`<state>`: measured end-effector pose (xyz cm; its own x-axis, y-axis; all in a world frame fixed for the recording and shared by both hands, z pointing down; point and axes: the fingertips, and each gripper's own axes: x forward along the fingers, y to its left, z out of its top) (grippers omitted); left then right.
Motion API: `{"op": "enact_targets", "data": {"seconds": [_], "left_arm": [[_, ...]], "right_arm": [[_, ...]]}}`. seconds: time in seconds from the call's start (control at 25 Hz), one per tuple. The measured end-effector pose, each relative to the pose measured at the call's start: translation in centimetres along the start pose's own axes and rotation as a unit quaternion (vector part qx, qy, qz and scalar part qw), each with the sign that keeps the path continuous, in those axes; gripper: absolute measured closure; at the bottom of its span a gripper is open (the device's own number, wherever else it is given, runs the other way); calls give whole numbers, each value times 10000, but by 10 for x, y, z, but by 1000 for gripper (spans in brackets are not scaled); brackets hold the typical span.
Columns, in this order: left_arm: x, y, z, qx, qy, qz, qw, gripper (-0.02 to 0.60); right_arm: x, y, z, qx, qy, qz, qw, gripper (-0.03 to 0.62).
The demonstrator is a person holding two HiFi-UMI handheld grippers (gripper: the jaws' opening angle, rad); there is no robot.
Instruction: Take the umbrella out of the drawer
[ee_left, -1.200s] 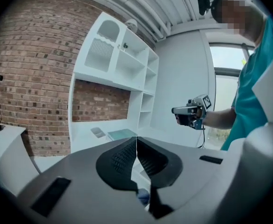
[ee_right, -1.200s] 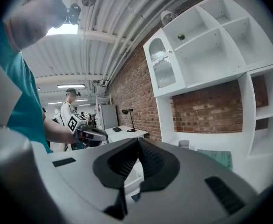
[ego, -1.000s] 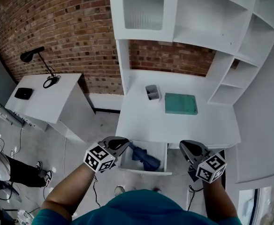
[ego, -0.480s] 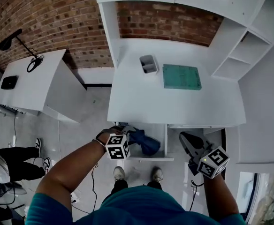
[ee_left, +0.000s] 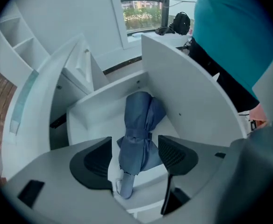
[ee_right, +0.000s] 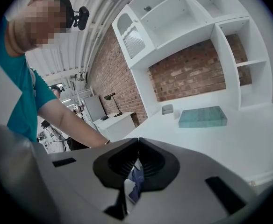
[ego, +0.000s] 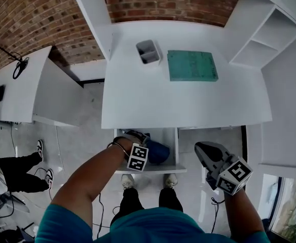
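Note:
A folded blue umbrella [ee_left: 139, 132] lies in the open white drawer [ee_left: 185, 94] under the desk front. In the head view the umbrella [ego: 157, 154] shows beside my left hand. My left gripper [ee_left: 135, 161] points steeply down into the drawer, its jaws opening wide, one on each side of the umbrella; the pads [ee_left: 176, 155] do not press on it. In the head view that left gripper [ego: 137, 140] sits at the drawer's [ego: 150, 170] left side. My right gripper [ego: 206, 153] hangs right of the drawer, before the desk edge. In its own view the right gripper [ee_right: 137, 143] is shut and empty.
On the white desk [ego: 138, 105] stand a small grey bin [ego: 148, 51] and a green pad [ego: 192, 65]. Open shelves [ego: 269, 29] rise at the right. A white side table [ego: 16, 85] stands left. Another person's legs [ego: 16, 168] are at the far left.
My left gripper dropped into the drawer, rolled over and went from shut to wide open over the umbrella. The right gripper sank a little. The head view tilted down.

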<state>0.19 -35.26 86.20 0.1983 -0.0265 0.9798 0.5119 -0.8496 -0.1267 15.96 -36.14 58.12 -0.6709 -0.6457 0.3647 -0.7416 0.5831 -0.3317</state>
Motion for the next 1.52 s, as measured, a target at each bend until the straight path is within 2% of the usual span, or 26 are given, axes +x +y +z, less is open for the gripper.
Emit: {"op": "enact_targets", "data": {"seconds": [0.16,0.44,0.72,0.84,0.96,1.08,1.32,1.52], "left_arm": [[40,-3,-9,411,339,-156,9985,267],[82,-8,-16,673,586,-372,9953,253],[116,-24,-22,1121,1007,-787,9854,255],[117,-23,-21,1143,1038,-928,9836,256],[116,-27,-20,1168,989,-863,9845,302],[112,-30,-18,1181,947,-711,9859,322],[92,-13,-6,708,654,-419,9945,327],[62,-3,3,441,433,-217,9979,327]], "right_arm": [[-5,-13,-15,113,96,-66,9999,572],[-18,-32,-45,298,305,-170,9989,572],[-27,-38,-56,578,246,-142,9979,572],[-31,-42,-63,539,335,-189,9978,572],[-34,-43,-70,466,412,-229,9978,572],[-37,-37,-68,490,381,-225,9978,572],[-38,-28,-60,395,326,-217,9985,572],[-36,-16,-44,287,246,-194,9991,572]]}}
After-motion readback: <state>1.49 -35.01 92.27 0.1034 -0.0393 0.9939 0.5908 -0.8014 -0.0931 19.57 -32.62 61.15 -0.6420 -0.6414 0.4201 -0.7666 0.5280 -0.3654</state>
